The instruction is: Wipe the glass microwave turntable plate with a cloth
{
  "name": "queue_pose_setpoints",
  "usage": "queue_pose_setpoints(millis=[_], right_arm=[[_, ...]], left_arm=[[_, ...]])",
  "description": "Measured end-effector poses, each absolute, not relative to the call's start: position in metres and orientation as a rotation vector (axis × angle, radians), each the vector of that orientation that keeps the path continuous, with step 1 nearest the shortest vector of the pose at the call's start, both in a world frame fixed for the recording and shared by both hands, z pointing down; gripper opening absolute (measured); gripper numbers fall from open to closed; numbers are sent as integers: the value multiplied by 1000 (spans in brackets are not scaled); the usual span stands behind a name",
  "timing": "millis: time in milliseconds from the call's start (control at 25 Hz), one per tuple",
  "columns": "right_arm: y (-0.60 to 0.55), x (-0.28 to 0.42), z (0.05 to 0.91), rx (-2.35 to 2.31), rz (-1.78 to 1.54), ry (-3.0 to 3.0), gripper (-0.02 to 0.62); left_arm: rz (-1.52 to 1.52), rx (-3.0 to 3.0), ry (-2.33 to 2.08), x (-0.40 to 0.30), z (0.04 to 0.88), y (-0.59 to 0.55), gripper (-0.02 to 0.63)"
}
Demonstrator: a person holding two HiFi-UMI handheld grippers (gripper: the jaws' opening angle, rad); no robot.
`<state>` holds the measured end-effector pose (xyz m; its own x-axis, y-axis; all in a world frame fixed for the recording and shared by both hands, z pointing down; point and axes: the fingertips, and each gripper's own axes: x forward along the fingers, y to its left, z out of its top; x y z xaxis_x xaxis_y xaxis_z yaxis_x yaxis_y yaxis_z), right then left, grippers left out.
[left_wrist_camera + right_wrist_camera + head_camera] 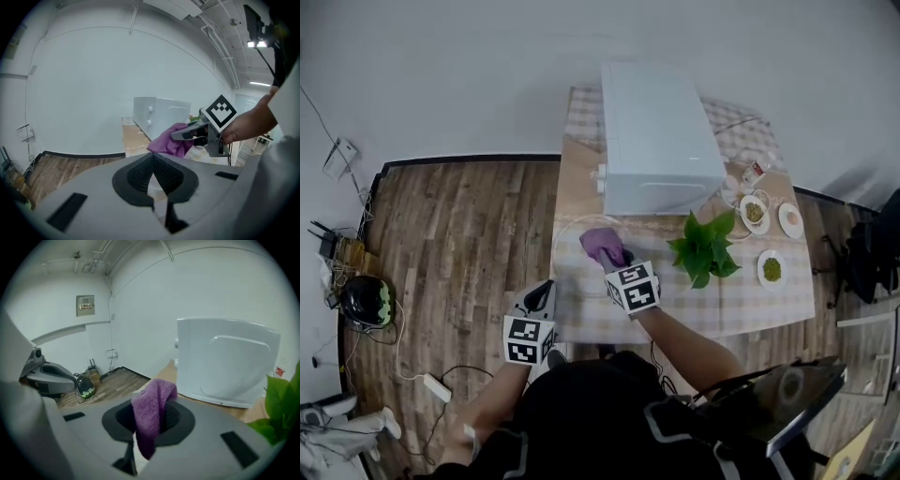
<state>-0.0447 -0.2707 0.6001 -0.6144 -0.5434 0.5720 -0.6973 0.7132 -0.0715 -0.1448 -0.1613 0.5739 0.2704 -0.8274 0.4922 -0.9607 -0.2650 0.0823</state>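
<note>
The glass plate (572, 264) shows only as a faint rim, perhaps partly under the cloth (602, 246).

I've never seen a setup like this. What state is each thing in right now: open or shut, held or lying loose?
Microwave: door shut.
Glass turntable plate: out of the microwave, lying flat on the table.
Purple cloth: bunched, clamped in the right gripper, over the plate.
Right gripper: shut on the cloth.
Left gripper: jaws together, nothing seen between them, near the table's edge.
</note>
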Motion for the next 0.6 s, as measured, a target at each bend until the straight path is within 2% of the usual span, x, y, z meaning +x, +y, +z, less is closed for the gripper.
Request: queue_pose_setpoints(millis=[360,600], right_arm=[[-265,-143,620,734,373,-2449,58],[-272,-162,655,670,323,-2380,58]], left_arm=[[511,2086,-1728,-179,573,-156,8],[517,2022,-1748,-195,576,-151,8]])
